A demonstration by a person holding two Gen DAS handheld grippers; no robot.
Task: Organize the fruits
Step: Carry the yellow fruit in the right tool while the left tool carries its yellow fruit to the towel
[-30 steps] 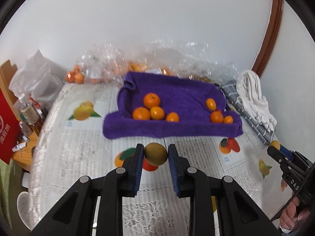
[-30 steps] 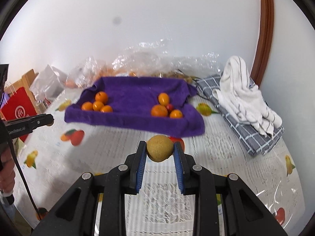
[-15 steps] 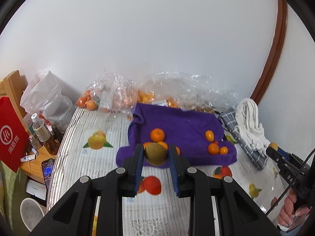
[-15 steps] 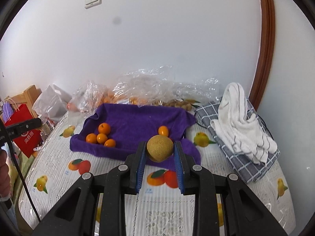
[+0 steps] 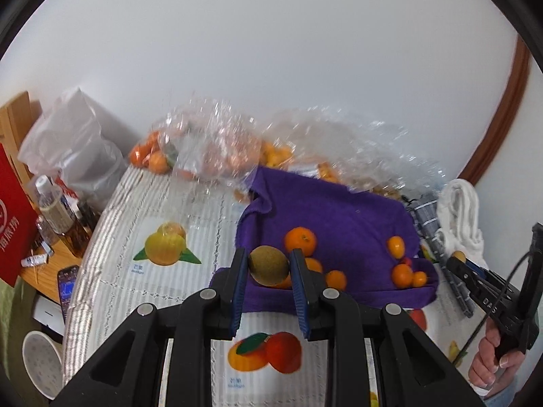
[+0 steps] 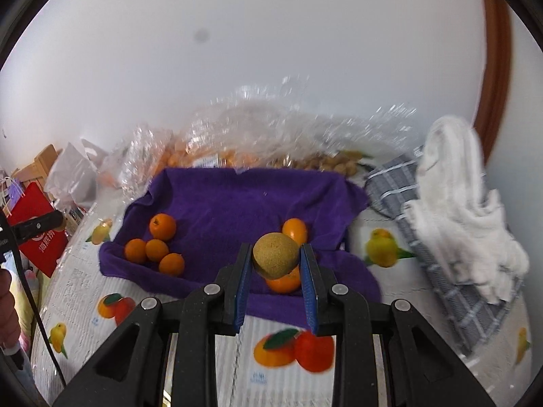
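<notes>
1. Purple towel (image 5: 339, 210) lies on the table (image 5: 152, 203), spread over its far middle, with oranges in two clusters on it.
2. Left tongs (image 5: 268, 268) grip a greenish-brown kiwi (image 5: 268, 265) above the towel's near left edge, just in front of the left cluster of oranges (image 5: 300, 241).
3. Right tongs (image 6: 275, 260) clamp a tan round fruit (image 6: 275, 259) above the right cluster of oranges (image 6: 294, 231).
4. Clear plastic bags (image 6: 258, 142) of fruit sit beyond the towel against the wall.

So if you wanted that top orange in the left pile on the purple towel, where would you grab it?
Probably across the orange at its widest, coming from above. It is round, apart from the three oranges below, with bare towel on both sides.
</notes>
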